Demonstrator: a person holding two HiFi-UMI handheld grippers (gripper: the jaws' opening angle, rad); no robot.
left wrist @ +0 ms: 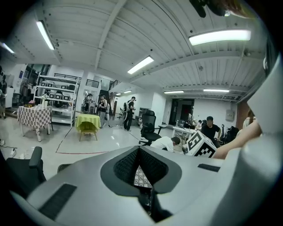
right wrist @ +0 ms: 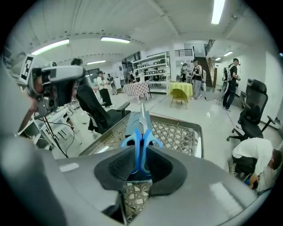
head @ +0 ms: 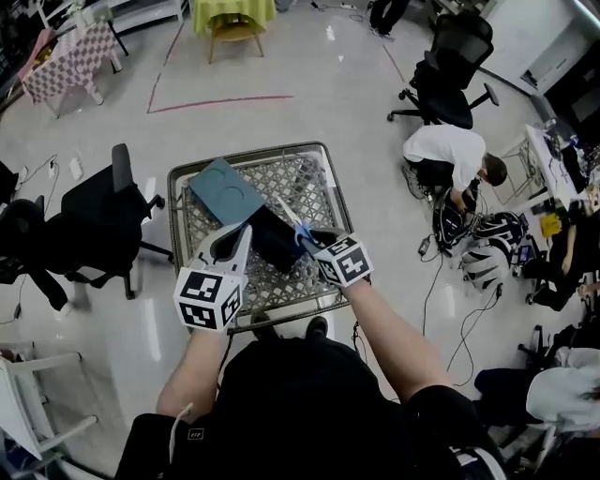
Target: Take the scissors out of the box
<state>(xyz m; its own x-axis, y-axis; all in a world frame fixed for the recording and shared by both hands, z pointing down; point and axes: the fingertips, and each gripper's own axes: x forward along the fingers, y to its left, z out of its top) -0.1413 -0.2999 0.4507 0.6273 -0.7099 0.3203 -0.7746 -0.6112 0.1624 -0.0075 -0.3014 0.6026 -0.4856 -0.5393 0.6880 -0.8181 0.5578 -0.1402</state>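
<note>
A glossy pale floor fills the head view, crossed by a red tape line toward twelve o'clock. A checkered-cloth table stands at ten o'clock and a yellow-green draped table at twelve. One black office chair is at nine, a second office chair at two. Overhead, tube lights run along a ribbed white ceiling. What looks like metal shelving lines the far wall.

Readable text: I am finding none in any view.
Black-and-white marker cube on my left gripper: it is showing square patterns only, no letters or digits.
Black-and-white marker cube on my right gripper: it is showing patterns only.
</note>
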